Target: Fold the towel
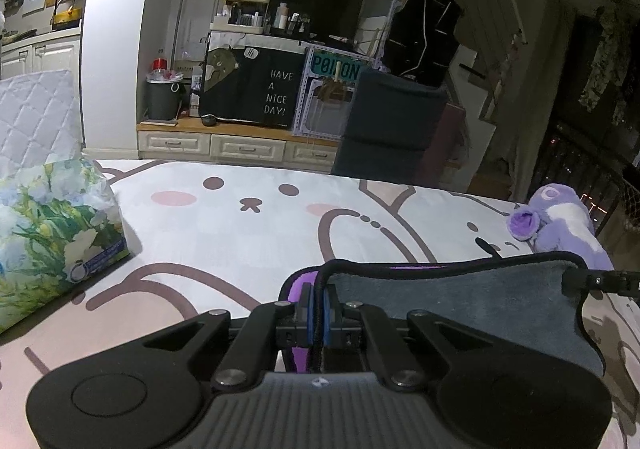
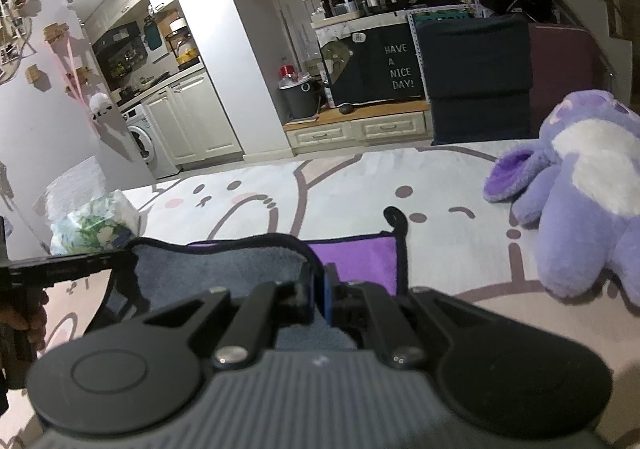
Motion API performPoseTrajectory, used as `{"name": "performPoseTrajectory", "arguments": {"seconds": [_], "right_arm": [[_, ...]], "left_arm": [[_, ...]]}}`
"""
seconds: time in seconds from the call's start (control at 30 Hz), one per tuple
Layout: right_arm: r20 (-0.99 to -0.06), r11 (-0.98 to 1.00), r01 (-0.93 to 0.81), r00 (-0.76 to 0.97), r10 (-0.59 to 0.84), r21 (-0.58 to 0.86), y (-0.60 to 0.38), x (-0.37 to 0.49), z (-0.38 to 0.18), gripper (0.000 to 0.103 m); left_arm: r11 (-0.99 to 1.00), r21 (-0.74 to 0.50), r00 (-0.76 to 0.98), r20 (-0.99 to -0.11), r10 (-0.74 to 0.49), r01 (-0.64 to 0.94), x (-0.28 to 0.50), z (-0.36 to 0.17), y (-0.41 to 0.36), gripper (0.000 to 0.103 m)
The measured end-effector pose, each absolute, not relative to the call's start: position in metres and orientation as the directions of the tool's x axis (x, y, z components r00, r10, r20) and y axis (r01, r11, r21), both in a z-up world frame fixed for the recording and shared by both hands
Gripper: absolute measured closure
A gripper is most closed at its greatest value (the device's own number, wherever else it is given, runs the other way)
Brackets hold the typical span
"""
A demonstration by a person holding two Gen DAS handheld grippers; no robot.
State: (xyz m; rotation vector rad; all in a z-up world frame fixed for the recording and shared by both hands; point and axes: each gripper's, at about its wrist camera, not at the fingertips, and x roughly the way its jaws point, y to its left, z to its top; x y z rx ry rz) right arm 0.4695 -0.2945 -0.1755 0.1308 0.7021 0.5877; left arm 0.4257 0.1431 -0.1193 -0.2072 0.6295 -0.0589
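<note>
The towel (image 1: pixel 460 297) is grey on one face and purple on the other, with a black hem. It is held up off the bed sheet (image 1: pixel 240 233) between both grippers. My left gripper (image 1: pixel 318 313) is shut on the towel's left corner. My right gripper (image 2: pixel 319 289) is shut on the towel's (image 2: pixel 224 265) other corner, and its tip also shows in the left wrist view (image 1: pixel 600 283). The purple face (image 2: pixel 356 253) lies on the bed behind the lifted grey part.
A floral tissue pack (image 1: pixel 52 225) lies on the bed at the left, also in the right wrist view (image 2: pixel 94 227). A purple plush toy (image 2: pixel 580 189) lies at the right. A quilted white cushion (image 1: pixel 36 117) stands behind the pack. Cabinets and a dark chair (image 1: pixel 392 125) stand beyond the bed.
</note>
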Motion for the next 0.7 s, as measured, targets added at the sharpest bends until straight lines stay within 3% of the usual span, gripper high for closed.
{"name": "performPoseTrajectory", "arguments": {"seconds": [0.7], "right_arm": [[-0.582, 0.876, -0.419, 0.661, 0.474, 0.238, -0.282, 0.488, -0.177, 0.097]], "left_arm": [[0.979, -0.205, 0.823, -0.559, -0.104, -0.015, 0.462, -0.116, 0.148, 0.098]]}}
